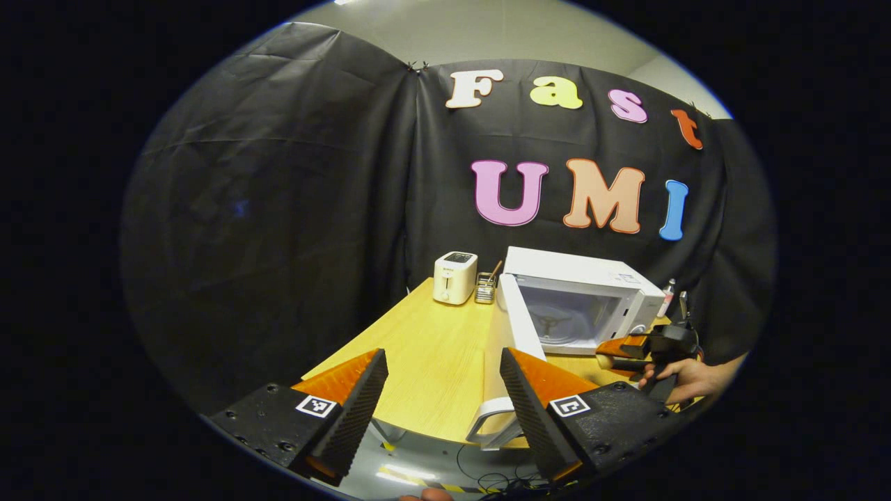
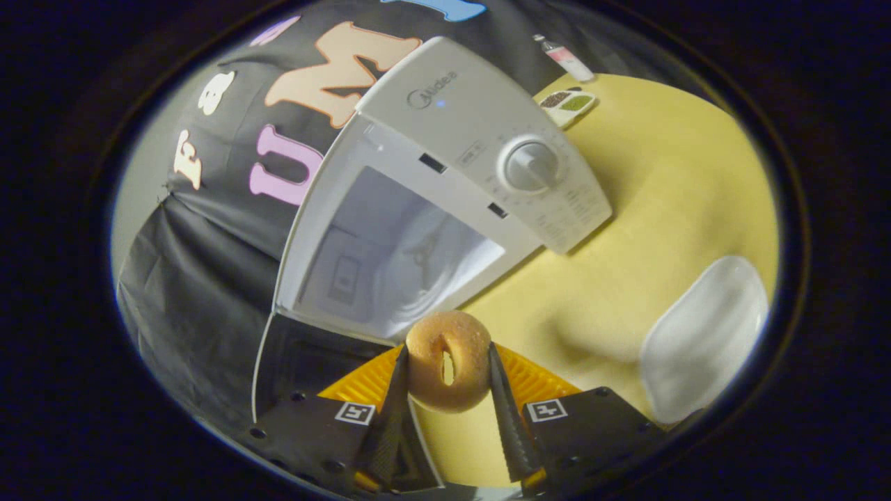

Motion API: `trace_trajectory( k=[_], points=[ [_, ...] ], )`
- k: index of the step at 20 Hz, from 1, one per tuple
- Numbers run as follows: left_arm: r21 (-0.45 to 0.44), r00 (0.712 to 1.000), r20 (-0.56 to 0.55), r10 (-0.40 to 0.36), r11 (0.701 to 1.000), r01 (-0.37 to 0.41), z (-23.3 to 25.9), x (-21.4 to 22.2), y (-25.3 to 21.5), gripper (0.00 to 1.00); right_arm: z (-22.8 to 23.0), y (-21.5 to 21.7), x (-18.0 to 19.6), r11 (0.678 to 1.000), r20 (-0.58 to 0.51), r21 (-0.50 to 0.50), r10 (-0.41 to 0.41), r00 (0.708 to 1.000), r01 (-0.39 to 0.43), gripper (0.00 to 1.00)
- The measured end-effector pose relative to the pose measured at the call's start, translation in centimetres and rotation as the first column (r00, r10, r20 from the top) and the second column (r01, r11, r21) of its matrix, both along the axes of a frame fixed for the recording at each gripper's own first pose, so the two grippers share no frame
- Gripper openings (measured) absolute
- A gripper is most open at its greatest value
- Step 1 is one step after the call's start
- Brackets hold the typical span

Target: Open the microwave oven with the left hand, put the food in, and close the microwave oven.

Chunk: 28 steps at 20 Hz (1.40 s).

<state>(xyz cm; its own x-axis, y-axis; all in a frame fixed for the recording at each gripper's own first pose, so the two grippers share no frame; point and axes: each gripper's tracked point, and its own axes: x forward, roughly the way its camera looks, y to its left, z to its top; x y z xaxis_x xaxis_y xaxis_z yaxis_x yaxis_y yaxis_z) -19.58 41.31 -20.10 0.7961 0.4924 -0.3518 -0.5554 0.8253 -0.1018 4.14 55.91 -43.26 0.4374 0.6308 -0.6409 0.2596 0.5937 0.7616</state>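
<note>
Right claw (image 2: 445, 390) clenched on upright doughnut (image 2: 448, 360), hole facing open microwave (image 2: 445, 174), left claw (image 1: 443, 390) released

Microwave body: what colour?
White, both casing and control panel; the microwave shows best in the right gripper view, door open.

left gripper (image 1: 442, 393): black screwed housings, square tags | right gripper (image 2: 445, 390): ribbed pads, square tags

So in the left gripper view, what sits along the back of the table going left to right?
Toaster → small holder with a stick in it → open microwave → small bottle.
</note>
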Motion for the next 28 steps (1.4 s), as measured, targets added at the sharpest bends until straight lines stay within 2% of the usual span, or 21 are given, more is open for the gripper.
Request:
trace_trajectory(
  k=[1,2,4,5,9,10,13,14,15,16,17,18,19,20,25,26,27,28],
  points=[
    [-0.007,1.0,0.004,-0.003,1.0,0.003,0.3,0.1,-0.3,0.95,0.3,1.3,0.7,0.999,-0.006,0.024,-0.04,0.999,0.04,0.58],
    [-0.009,1.0,0.006,-0.004,1.0,0.004,0.4,0.1,-0.4,0.95,0.4,2.5,1.6,0.996,-0.012,0.043,-0.084,0.996,0.084,0.64],
    [-0.019,1.0,0.013,-0.013,1.0,0.013,0.8,0.2,-0.7,0.93,0.5,4.8,3.3,0.985,-0.011,0.076,-0.153,0.988,0.153,0.64],
    [-0.029,1.0,0.025,-0.015,0.999,0.016,1.0,0.3,-0.9,0.95,0.4,5.5,4.2,0.981,0.005,0.077,-0.18,0.984,0.179,0.64],
    [-0.086,0.999,0.035,-0.02,0.996,0.023,0.4,0.3,-1.4,0.93,-0.5,7.3,7.9,0.95,0.096,0.056,-0.312,0.945,0.307,0.64],
    [-0.089,0.999,0.041,-0.013,0.996,0.017,0.5,0.2,-1.3,0.96,-0.8,7.9,8.9,0.944,0.127,0.048,-0.33,0.935,0.327,0.57],
    [-0.092,0.999,0.034,0.014,0.996,-0.011,0.1,-0.1,-1.2,0.95,-2.6,9.7,10.4,0.938,0.151,0.019,-0.344,0.927,0.345,0.56],
    [-0.086,0.999,0.038,0.02,0.996,-0.017,0.3,-0.3,-1.1,0.95,-3.0,9.9,10.8,0.936,0.155,0.008,-0.35,0.924,0.353,0.64],
    [-0.082,0.999,0.04,0.021,0.996,-0.018,0.5,-0.6,-1.2,0.92,-3.3,9.9,11.0,0.934,0.168,-0.004,-0.352,0.921,0.357,0.57],
    [-0.079,0.999,0.034,0.024,0.997,-0.021,0.3,-0.8,-1.2,0.95,-3.8,10.0,11.3,0.935,0.182,-0.024,-0.343,0.922,0.353,0.56],
    [-0.077,0.999,0.026,0.026,0.997,-0.024,0.1,-1.1,-1.2,0.95,-4.3,10.1,11.4,0.939,0.187,-0.038,-0.33,0.925,0.342,0.71],
    [-0.077,0.999,0.02,0.033,0.997,-0.031,0.1,-1.5,-1.2,0.95,-4.7,10.3,11.6,0.942,0.187,-0.048,-0.319,0.929,0.333,0.57],
    [-0.081,0.999,0.017,0.04,0.996,-0.039,0.0,-1.6,-1.0,0.92,-5.0,10.2,11.6,0.943,0.188,-0.059,-0.313,0.931,0.329,0.63],
    [-0.09,0.999,0.017,0.05,0.995,-0.049,-0.2,-1.5,-0.9,0.95,-5.3,10.1,11.6,0.944,0.187,-0.066,-0.306,0.934,0.323,0.63],
    [-0.117,0.999,0.03,0.045,0.992,-0.041,-0.5,-1.3,-1.1,0.96,-5.4,10.6,12.4,0.953,0.209,-0.105,-0.257,0.943,0.283,0.66],
    [-0.121,0.999,0.029,0.039,0.992,-0.036,-0.6,-1.2,-1.2,0.93,-5.2,10.3,12.1,0.951,0.219,-0.133,-0.246,0.944,0.279,0.7],
    [-0.125,0.999,0.025,0.035,0.992,-0.031,-0.7,-1.2,-1.2,0.93,-5.2,10.0,12.2,0.95,0.23,-0.151,-0.237,0.944,0.275,0.71],
    [-0.126,0.999,0.021,0.031,0.992,-0.028,-0.7,-1.2,-1.3,0.96,-5.2,10.2,12.3,0.949,0.242,-0.159,-0.228,0.943,0.271,0.77]
  ],
)
